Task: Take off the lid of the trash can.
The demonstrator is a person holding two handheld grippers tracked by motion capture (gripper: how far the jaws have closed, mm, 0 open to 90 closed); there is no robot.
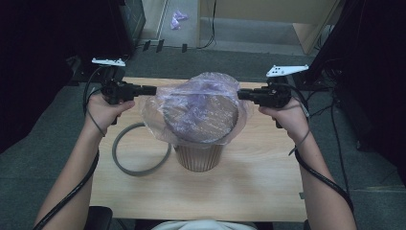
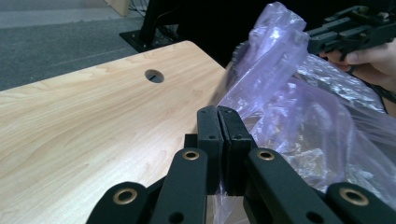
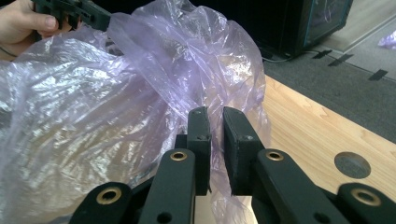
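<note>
A thin purple plastic bag is sitting stretched over the mouth of a ribbed brown bin, just above the middle of the high view, on a pale wooden table. The left gripper is coming in from the left of the frame and the right gripper from the right, each pinching the bag's edge at opposite sides of the rim.

In the left gripper view the jaws are pressing flat together with a fold of the bag caught between them at the lower middle. In the right gripper view a narrow gap is showing between the jaws, and a strip of the bag is running through it, so that gripper is also clamping the film.

A grey ring is lying flat on the table to the lower left of the bin, touching neither gripper. Nothing is standing between the grippers and the bag.

The high view is showing the ring and the bin's ribbed side. The left gripper view adds a round cable hole in the tabletop at upper centre and the right gripper at upper right. The right gripper view shows another hole at lower right, the left gripper at upper left, and grey carpet beyond the table edge.
</note>
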